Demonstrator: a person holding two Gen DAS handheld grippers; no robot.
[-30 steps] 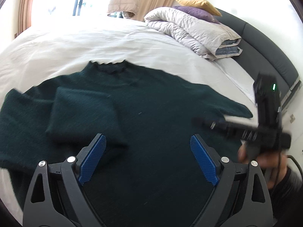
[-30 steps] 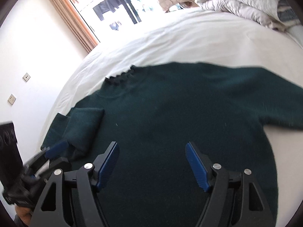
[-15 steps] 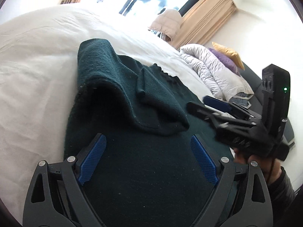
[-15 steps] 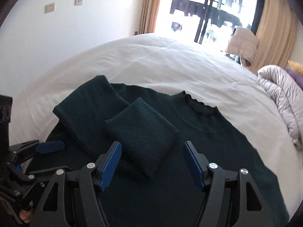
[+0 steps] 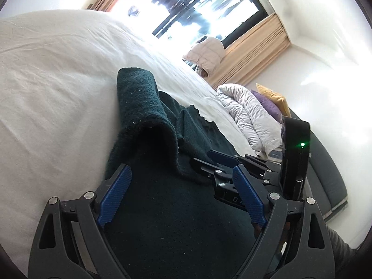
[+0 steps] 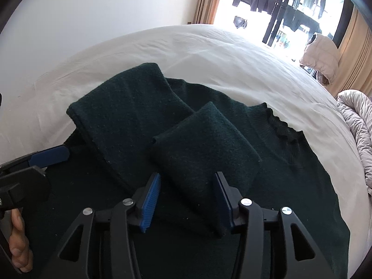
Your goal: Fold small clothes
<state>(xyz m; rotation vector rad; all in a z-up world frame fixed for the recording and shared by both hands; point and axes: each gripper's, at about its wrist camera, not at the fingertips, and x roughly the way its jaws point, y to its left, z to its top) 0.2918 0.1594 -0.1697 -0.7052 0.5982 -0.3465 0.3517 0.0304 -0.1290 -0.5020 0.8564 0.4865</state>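
Observation:
A dark green sweater (image 6: 274,153) lies flat on the white bed (image 6: 209,53); it also shows in the left wrist view (image 5: 167,209). One sleeve is folded back over the body, its cuff end (image 6: 204,148) lying on top. My right gripper (image 6: 187,200) is open, its blue pads on either side of that cuff end, low over it. My left gripper (image 5: 181,195) is open and empty over the sweater's body beside the raised sleeve fold (image 5: 139,107). The right gripper (image 5: 209,160) shows in the left wrist view; the left one (image 6: 44,158) shows in the right wrist view.
A bunched grey duvet (image 5: 246,114) with purple and yellow pillows (image 5: 272,100) lies at the bed's head. A dark headboard (image 5: 325,176) runs along the right. A window with curtains (image 6: 290,7) and a beige jacket (image 6: 320,55) are beyond the bed.
Both grippers swung toward the folded sleeve and moved in lower. The right gripper's pads have narrowed and now straddle the cuff end.

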